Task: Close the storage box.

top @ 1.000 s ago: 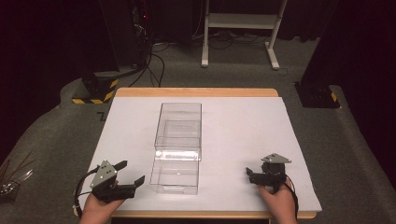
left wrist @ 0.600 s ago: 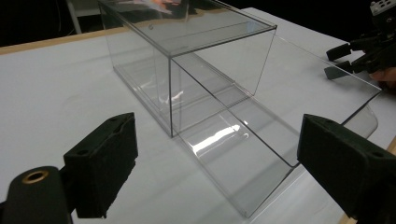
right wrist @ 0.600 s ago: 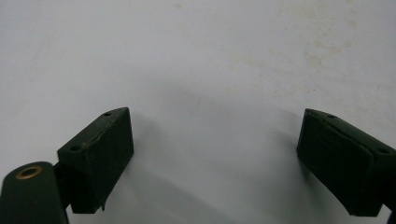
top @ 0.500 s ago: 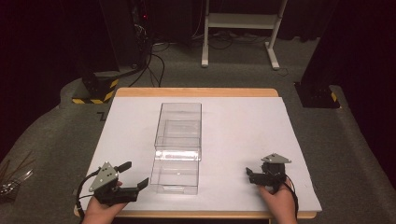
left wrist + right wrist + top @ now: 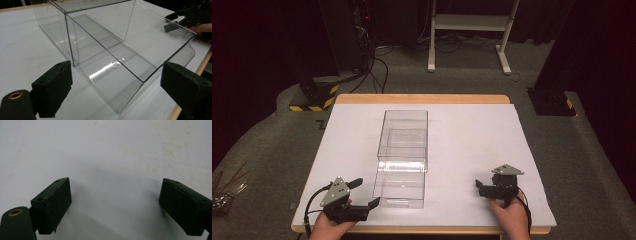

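A clear plastic box point(image 5: 404, 131) stands lengthways on the white table point(image 5: 472, 135), its clear drawer point(image 5: 401, 189) pulled out toward me. My left gripper point(image 5: 365, 193) is open at the drawer's near left corner, one jaw close to its front wall. In the left gripper view the drawer point(image 5: 120, 75) lies just ahead between the open jaws of the left gripper point(image 5: 117, 90), with the box shell point(image 5: 100, 22) behind. My right gripper point(image 5: 480, 188) rests open to the drawer's right, apart from it. The right gripper point(image 5: 116, 205) has bare white table between its jaws.
The table's wooden front edge point(image 5: 422, 230) runs just under both hands. On the floor behind are a black stand with a yellow-striped base point(image 5: 312, 97), cables point(image 5: 377, 70), a white frame point(image 5: 467, 30) and a black base point(image 5: 552, 100) at right.
My left gripper has shifted right and turned toward the drawer's front corner. The right gripper and the box have stayed put.
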Action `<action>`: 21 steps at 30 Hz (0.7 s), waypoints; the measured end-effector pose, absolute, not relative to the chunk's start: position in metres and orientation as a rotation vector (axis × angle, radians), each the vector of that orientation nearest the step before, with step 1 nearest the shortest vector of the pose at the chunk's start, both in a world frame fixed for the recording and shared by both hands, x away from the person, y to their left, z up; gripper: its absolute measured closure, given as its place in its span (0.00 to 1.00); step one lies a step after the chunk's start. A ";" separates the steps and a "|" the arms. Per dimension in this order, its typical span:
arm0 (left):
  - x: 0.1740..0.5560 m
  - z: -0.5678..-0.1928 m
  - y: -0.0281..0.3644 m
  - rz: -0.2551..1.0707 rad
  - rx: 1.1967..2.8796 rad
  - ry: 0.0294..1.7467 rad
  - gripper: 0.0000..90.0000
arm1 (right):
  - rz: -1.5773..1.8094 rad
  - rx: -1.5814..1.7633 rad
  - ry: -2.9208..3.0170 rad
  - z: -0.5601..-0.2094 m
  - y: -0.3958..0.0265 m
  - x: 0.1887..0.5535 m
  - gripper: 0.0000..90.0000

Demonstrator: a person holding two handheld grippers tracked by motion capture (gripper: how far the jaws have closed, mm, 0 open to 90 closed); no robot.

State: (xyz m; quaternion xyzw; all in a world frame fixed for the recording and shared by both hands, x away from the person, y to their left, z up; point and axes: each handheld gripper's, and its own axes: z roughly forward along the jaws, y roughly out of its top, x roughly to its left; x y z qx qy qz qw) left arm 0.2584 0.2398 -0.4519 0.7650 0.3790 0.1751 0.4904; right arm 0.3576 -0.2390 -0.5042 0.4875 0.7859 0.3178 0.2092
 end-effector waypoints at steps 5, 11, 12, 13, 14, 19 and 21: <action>0.260 -0.457 0.237 0.402 1.877 0.911 0.12 | 0.884 1.356 2.186 -0.504 -0.239 0.358 0.12; 0.262 -0.463 0.235 0.372 1.896 0.920 0.11 | 0.884 1.356 2.185 -0.504 -0.239 0.358 0.12; 0.262 -0.464 0.235 0.372 1.901 0.917 0.11 | 0.884 1.356 2.185 -0.504 -0.239 0.358 0.12; 0.262 -0.464 0.234 0.377 1.908 0.912 0.11 | 0.884 1.356 2.185 -0.504 -0.239 0.358 0.12; 0.262 -0.465 0.234 0.378 1.913 0.906 0.11 | 0.883 1.356 2.185 -0.504 -0.239 0.358 0.12; 0.263 -0.468 0.232 0.359 1.915 0.916 0.11 | 0.883 1.356 2.186 -0.504 -0.239 0.358 0.12; 0.262 -0.469 0.231 0.368 1.920 0.914 0.14 | 0.883 1.356 2.186 -0.504 -0.239 0.358 0.12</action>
